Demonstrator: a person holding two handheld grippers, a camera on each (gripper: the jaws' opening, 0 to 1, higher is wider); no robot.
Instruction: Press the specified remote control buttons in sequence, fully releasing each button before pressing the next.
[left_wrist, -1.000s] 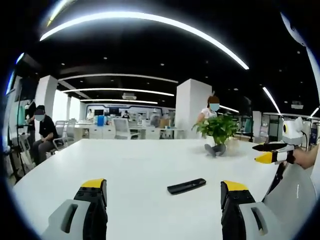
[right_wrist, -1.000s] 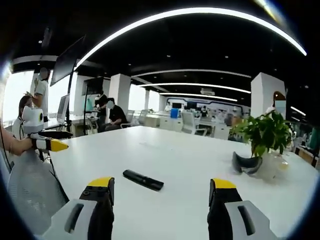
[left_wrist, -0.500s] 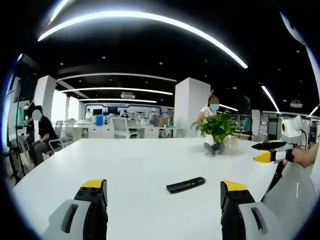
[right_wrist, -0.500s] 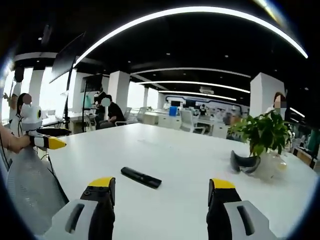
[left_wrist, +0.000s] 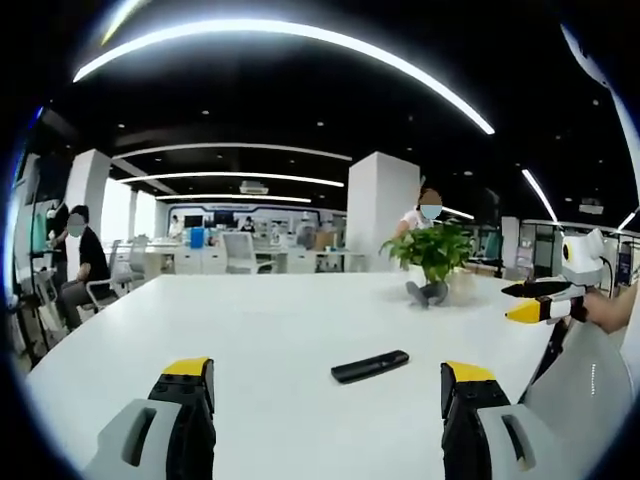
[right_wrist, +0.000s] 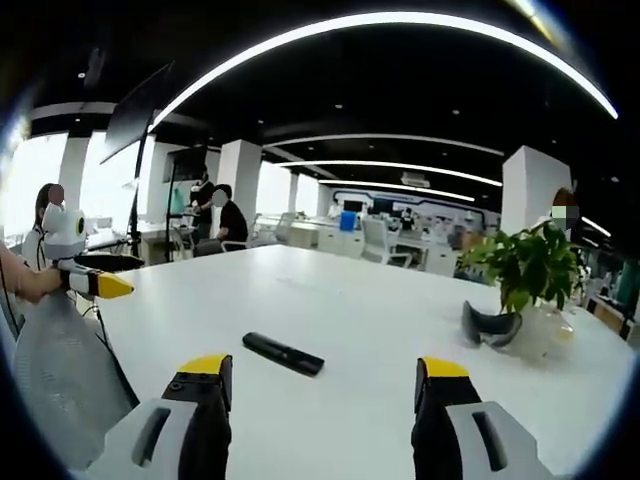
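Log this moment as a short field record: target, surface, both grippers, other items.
target: black remote control lying flat, untouched
surface: white table
left gripper: jaws open, holding nothing, short of the remote
right gripper: jaws open, holding nothing, remote ahead toward its left jaw
other items: potted plant at the far side, dark curved object at its base

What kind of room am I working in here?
Most likely an open-plan office: a big white table with a black remote control on it, rows of desks and office chairs behind, a potted plant, and long curved ceiling lights.
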